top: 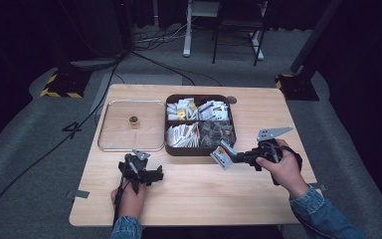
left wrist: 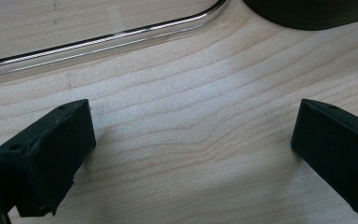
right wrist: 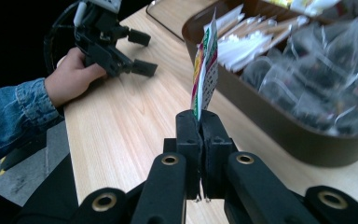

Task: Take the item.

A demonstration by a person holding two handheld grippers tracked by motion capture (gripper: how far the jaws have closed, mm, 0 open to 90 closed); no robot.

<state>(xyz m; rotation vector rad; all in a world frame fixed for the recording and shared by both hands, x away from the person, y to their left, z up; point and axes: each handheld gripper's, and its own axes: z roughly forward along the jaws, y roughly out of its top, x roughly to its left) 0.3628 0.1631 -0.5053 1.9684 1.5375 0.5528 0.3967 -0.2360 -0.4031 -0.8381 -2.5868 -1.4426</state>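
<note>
My right gripper (top: 227,158) sits over the wooden table (top: 199,194) just off the near right corner of the brown tray (top: 199,149), jaws pressed together on a small flat packet (right wrist: 205,65). In the right gripper view the packet stands on edge out of the closed jaws, white with red, green and yellow print; the lettering is too small to read. The packet is clear of the tray, held above bare wood. The tray has four compartments: white and yellow sachets at far left, printed white packets at far right, pale paper sticks (top: 182,134) at near left, clear crinkled wrappers (top: 218,133) at near right. My left gripper (top: 149,174) rests low over the table near the front edge, left of centre, jaws spread wide with nothing between them; the left gripper view shows plain wood grain in the gap. Beside the tray on its left lies a clear lid (top: 129,147) with a metal-looking rim and a small brass knob (top: 134,120) at its middle. My left hand (right wrist: 72,77) and a denim cuff (right wrist: 14,116) show in the right gripper view.
</note>
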